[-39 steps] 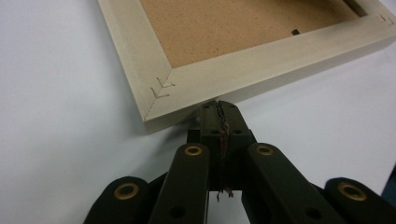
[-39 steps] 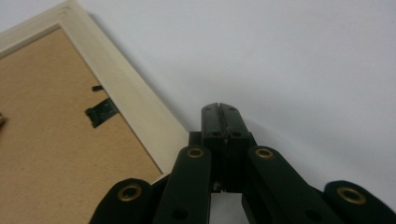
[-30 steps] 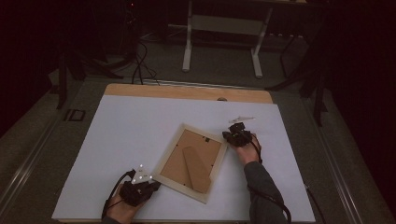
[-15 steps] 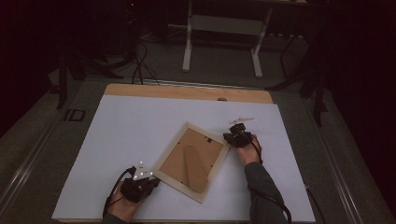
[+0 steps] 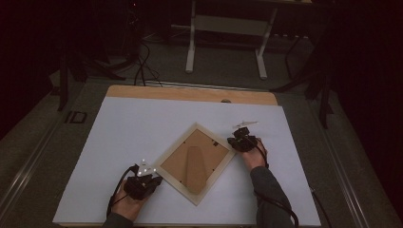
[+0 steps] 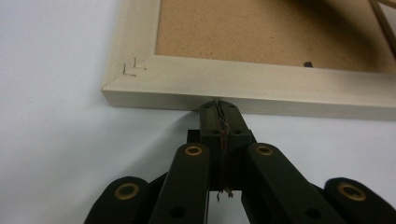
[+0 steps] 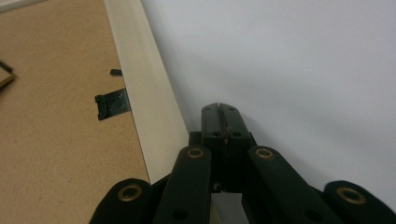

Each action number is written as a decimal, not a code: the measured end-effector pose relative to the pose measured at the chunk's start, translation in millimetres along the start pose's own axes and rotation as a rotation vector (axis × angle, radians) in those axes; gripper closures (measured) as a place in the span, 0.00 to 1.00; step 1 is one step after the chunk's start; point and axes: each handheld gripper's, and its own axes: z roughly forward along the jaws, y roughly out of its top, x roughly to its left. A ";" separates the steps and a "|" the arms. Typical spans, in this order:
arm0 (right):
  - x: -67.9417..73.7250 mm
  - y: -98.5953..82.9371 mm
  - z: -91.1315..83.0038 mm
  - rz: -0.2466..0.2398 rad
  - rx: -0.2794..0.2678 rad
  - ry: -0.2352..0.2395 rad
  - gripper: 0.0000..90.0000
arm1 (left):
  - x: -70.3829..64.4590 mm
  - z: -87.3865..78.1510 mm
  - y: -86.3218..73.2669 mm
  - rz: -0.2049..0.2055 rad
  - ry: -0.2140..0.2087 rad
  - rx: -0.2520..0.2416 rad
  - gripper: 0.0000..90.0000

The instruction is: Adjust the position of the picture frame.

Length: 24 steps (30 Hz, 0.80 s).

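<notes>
A pale wooden picture frame (image 5: 196, 161) lies face down on the white table cover, turned like a diamond, its brown backing board and stand leg up. My left gripper (image 5: 151, 178) is shut and empty, its tips (image 6: 219, 105) touching the frame's outer edge (image 6: 261, 98) near the lower left corner. My right gripper (image 5: 236, 141) is shut too, tips (image 7: 219, 108) just beside the frame's right rail (image 7: 144, 93). A small black retaining tab (image 7: 112, 103) sits on the backing board near that rail.
The white cover (image 5: 142, 128) spreads over the table, with a bare wooden strip (image 5: 190, 93) along the far edge. Beyond it on the dark floor stand a table's white legs (image 5: 225, 42) and cables (image 5: 142, 61).
The frame has turned slightly and shifted a little between the two grippers. Both hands stay at its opposite sides, the left one nudged a bit toward the frame.
</notes>
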 end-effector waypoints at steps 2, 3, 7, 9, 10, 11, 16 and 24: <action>-0.7 -1.9 -1.8 -0.004 0.002 0.001 1.00 | 2.0 1.1 1.8 -0.007 0.005 0.001 1.00; -0.9 -2.4 -2.2 -0.004 0.000 0.002 1.00 | 2.7 1.7 2.6 -0.012 0.006 0.001 1.00; -1.1 -4.1 -3.7 -0.008 0.000 0.002 1.00 | 6.9 3.5 5.1 -0.022 0.014 -0.002 1.00; -0.3 -4.3 -4.5 -0.018 0.004 0.001 1.00 | 9.5 4.1 6.2 -0.028 0.017 -0.002 1.00; 0.0 -4.5 -4.9 -0.024 0.007 0.000 1.00 | 10.2 4.6 6.7 -0.032 0.020 -0.004 1.00; 0.0 -4.5 -4.9 -0.024 0.007 0.000 1.00 | 10.2 4.6 6.7 -0.032 0.020 -0.004 1.00; 1.0 -6.2 -6.4 -0.031 0.007 0.002 1.00 | 15.4 6.7 10.0 -0.055 0.028 -0.004 1.00; 2.9 -7.8 -7.7 -0.047 0.006 0.007 1.00 | 21.9 10.8 15.0 -0.080 0.042 -0.014 1.00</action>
